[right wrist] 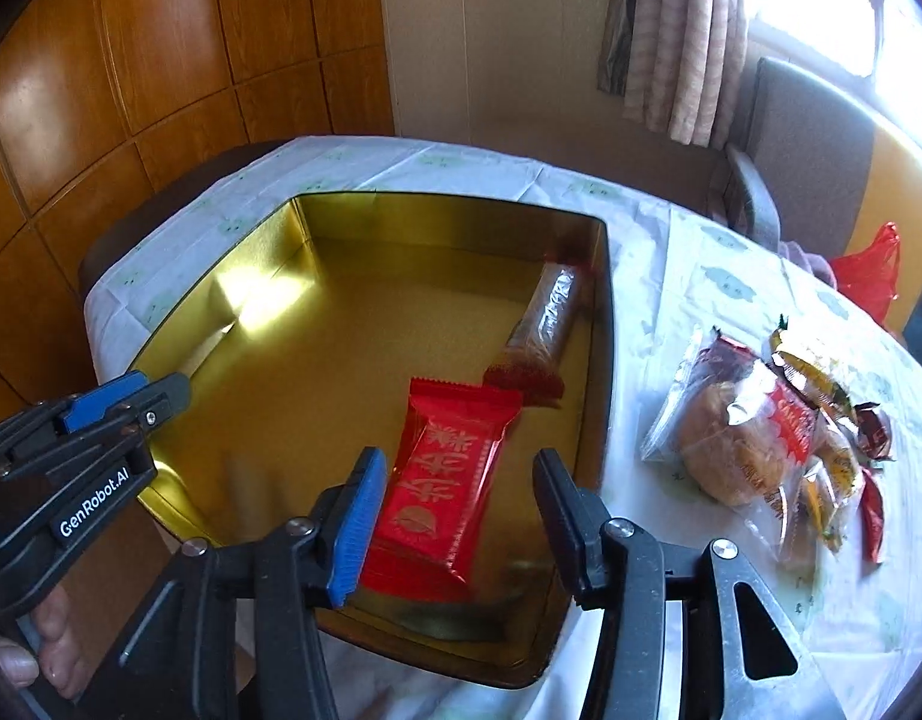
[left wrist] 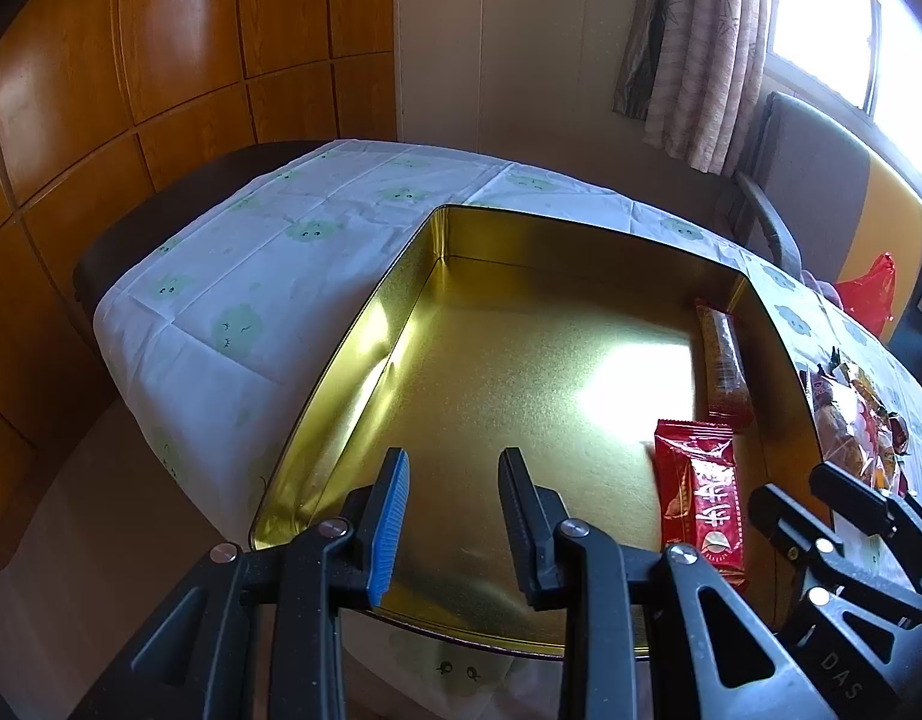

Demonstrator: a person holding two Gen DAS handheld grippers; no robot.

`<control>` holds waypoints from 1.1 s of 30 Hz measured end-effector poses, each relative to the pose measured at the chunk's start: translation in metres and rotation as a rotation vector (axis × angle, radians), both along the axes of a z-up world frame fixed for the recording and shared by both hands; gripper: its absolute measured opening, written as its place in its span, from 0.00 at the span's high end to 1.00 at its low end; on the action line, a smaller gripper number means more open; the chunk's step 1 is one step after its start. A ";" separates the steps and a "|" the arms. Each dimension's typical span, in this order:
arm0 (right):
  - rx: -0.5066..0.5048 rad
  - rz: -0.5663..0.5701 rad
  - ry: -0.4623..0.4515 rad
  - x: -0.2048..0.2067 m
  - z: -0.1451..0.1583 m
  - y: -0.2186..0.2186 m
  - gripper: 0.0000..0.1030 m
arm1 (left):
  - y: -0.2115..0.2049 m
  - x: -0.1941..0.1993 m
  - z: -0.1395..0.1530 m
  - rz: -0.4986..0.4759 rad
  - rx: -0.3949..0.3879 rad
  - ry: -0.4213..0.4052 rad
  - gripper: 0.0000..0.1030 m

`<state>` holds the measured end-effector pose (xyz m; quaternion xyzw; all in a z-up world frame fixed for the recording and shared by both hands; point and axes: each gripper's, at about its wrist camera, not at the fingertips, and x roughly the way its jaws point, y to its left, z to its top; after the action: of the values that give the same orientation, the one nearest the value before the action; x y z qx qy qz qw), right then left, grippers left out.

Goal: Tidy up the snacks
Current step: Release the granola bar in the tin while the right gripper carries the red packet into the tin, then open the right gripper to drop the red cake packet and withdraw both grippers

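Left gripper (left wrist: 455,516): jaws parted, nothing held between pads. Right gripper (right wrist: 458,525): jaws spread wide, nothing clamped. Both angled downward, positioned side by side.

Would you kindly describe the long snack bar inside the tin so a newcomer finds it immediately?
Find the gold tin on the tablecloth. Two snacks lie inside: the long bar rests along its right wall, past the red packet. Unlike that packet, it is slim, with clear wrapping and red ends.

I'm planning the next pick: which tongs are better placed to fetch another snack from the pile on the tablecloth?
Right. The right tongs hang open over the gold metal tin's near right edge, with the pile of wrapped snacks just to their right. The left tongs, also open, sit over the tin's left half, farther away.
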<state>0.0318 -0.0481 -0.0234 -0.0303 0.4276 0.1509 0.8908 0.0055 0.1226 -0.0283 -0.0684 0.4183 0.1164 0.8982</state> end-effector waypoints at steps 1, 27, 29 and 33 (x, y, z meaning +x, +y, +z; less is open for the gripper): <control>-0.003 -0.002 -0.010 -0.002 0.001 0.000 0.50 | 0.000 0.000 0.000 0.000 0.000 0.000 0.70; 0.001 -0.085 -0.111 -0.018 0.020 -0.032 0.36 | -0.037 -0.009 0.013 -0.115 0.052 -0.033 0.70; 0.000 -0.096 -0.112 -0.018 0.019 -0.038 0.34 | -0.043 -0.009 0.014 -0.143 0.064 -0.038 0.70; 0.002 -0.138 -0.114 -0.018 0.016 -0.057 0.28 | -0.063 -0.008 0.018 -0.213 0.103 -0.046 0.70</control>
<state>0.0137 -0.1055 -0.0072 -0.0086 0.3770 0.0876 0.9220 -0.0028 0.0597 -0.0102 0.0201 0.3959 0.0402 0.9172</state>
